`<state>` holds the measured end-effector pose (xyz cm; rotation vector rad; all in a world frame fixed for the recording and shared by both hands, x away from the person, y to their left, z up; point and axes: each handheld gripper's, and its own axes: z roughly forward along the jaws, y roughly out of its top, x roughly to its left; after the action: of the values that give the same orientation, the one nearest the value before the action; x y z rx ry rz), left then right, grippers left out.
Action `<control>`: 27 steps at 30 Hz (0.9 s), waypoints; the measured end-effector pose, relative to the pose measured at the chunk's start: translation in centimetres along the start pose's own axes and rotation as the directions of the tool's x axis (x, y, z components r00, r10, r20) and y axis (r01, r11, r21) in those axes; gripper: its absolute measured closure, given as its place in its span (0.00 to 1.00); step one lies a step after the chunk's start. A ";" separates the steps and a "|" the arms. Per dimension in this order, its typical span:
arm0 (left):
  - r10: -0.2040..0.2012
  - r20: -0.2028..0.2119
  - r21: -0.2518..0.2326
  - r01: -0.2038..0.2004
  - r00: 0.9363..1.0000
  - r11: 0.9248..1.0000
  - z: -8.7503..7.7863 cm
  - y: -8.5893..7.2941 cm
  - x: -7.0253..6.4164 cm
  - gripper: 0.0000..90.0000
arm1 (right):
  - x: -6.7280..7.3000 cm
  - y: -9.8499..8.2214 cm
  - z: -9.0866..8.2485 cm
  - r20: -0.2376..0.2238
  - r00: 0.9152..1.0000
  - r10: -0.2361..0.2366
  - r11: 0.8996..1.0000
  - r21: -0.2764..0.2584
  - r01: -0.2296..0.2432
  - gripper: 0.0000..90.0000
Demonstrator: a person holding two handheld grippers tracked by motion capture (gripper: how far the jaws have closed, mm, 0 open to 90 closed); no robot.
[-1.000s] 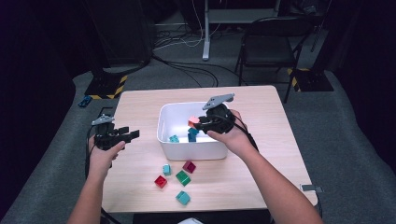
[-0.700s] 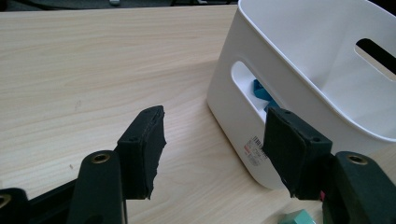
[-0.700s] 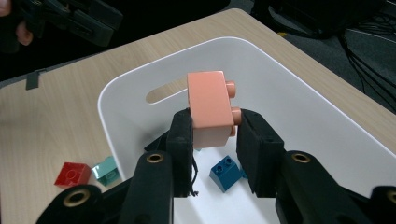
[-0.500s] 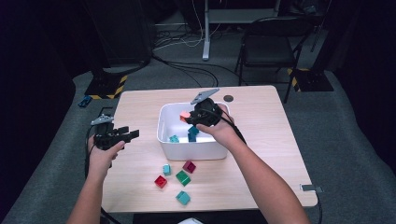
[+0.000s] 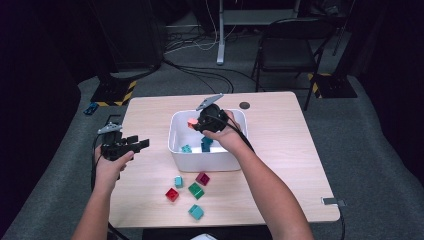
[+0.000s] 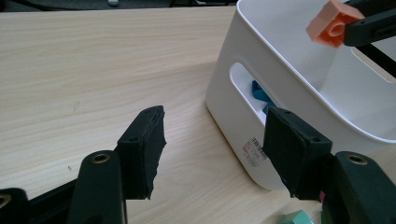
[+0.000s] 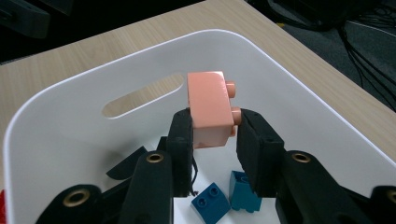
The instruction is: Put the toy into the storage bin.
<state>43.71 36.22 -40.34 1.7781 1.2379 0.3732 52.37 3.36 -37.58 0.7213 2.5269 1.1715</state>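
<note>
My right gripper [image 7: 214, 135] is shut on an orange brick [image 7: 210, 108] and holds it above the inside of the white bin [image 7: 56, 135]. From above, the orange brick [image 5: 192, 123] hangs over the far left part of the bin [image 5: 175, 131]. Blue and teal bricks [image 7: 211, 201] lie on the bin's floor beneath it. My left gripper [image 6: 212, 149] stands open with nothing between its jaws, left of the bin [image 6: 247, 93] over bare table. In the high view the left gripper [image 5: 134, 145] points toward the bin's left wall.
Several loose bricks lie on the table in front of the bin: a teal one [image 5: 178, 181], a dark red one [image 5: 202, 178], a green one [image 5: 195, 190], a red one [image 5: 172, 194], another teal one [image 5: 195, 212]. A black chair [image 5: 287, 50] stands beyond the table.
My right gripper has carried the orange brick leftward and lower, from the bin's right side to above its far left part. The left gripper has stayed put.
</note>
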 end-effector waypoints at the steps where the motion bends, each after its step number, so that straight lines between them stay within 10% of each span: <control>1: 0.001 -0.001 -0.002 -0.001 1.000 1.000 0.0 0.0 0.0 0.43 | -0.2 0.0 0.3 -0.001 1.000 -0.003 1.000 -0.001 0.003 0.74; 14: -0.002 0.004 -0.005 0.002 1.000 1.000 0.0 0.0 0.1 0.43 | -0.8 -0.3 2.8 0.004 1.000 -0.002 0.998 0.067 0.002 0.69; 27: -0.001 0.000 -0.001 0.001 1.000 1.000 0.0 0.0 0.1 0.43 | -0.3 0.5 -0.9 0.001 1.000 -0.005 1.000 0.002 0.005 0.66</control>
<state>43.77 36.25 -40.38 1.7759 1.2384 0.3729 52.41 2.86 -36.57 0.7162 2.5273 1.1671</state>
